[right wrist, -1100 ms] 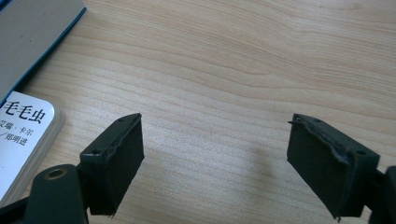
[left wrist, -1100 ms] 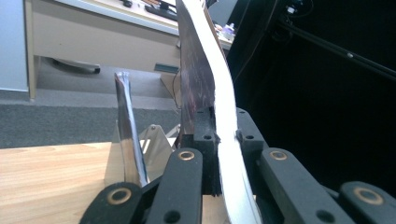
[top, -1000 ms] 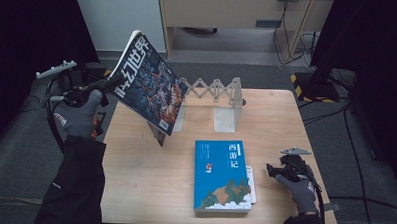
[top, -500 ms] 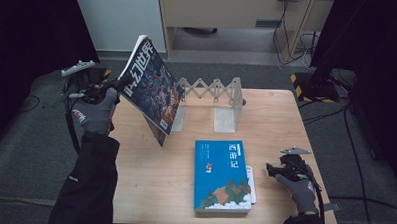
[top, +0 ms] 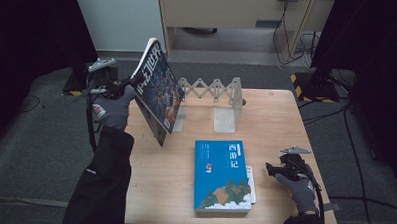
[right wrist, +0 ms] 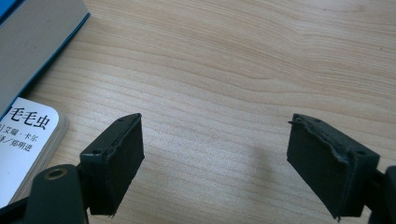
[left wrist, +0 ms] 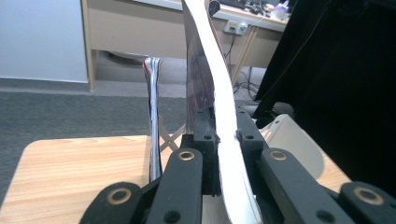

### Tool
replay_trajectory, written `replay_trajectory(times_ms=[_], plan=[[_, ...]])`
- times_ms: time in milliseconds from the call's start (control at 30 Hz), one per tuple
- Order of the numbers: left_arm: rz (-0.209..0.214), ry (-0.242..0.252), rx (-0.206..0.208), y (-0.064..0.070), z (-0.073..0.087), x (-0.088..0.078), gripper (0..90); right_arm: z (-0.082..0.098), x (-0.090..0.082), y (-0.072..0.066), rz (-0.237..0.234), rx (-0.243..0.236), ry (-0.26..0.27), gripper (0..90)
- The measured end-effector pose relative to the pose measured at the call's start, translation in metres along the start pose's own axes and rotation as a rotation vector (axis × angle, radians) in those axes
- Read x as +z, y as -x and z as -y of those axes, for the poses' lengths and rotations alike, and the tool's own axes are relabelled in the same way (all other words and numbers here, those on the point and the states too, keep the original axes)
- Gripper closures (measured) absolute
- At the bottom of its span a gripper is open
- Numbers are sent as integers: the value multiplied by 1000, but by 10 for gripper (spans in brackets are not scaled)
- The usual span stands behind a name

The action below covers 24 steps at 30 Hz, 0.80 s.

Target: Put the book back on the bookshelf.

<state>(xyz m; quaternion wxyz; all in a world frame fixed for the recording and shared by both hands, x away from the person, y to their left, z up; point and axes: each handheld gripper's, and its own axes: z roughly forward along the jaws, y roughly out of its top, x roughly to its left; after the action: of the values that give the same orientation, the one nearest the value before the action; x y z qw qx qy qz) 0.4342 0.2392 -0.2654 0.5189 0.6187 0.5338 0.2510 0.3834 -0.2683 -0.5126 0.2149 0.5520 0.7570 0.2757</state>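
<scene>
A dark-covered magazine (top: pixel 159 93) hangs tilted above the table's left edge, and my left gripper (top: pixel 132 83) is shut on its edge. In the left gripper view the jaws clamp the magazine's pale curved pages (left wrist: pixel 219 107). A blue book (top: pixel 220 173) lies flat at the table's front middle, on top of a small white book (top: pixel 251 183). My right gripper (top: pixel 269 169) rests low at the front right, open, with bare wood between its pads (right wrist: pixel 119 154). The white book's corner (right wrist: pixel 28 140) shows at the left of the right gripper view.
An expanding metal book rack (top: pixel 214 92) with clear end plates stands at the back middle of the wooden table (top: pixel 286 125). A second thin upright book (left wrist: pixel 153 121) stands by the rack. Grey carpet and cables lie beyond the table.
The left hand has carried the magazine to the right and slightly down, toward the rack. The right gripper and the blue book have stayed where they were.
</scene>
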Motion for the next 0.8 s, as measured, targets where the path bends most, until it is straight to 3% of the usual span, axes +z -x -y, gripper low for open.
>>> replay_trajectory(times_ms=[133, 333, 667, 800], plan=[[-41, -22, 39, 5, -1, 11, 821, 0, 0, 0, -4, 3, 0, 188], [-72, -36, 61, 9, -2, 26, 821, 0, 1, 0, -7, 4, 0, 188], [-96, -65, 48, 13, 4, 54, 821, -1, 1, 0, -14, 3, -1, 188], [-117, -90, 61, 13, 8, 65, 821, 0, 1, 0, -15, 3, 0, 188]])
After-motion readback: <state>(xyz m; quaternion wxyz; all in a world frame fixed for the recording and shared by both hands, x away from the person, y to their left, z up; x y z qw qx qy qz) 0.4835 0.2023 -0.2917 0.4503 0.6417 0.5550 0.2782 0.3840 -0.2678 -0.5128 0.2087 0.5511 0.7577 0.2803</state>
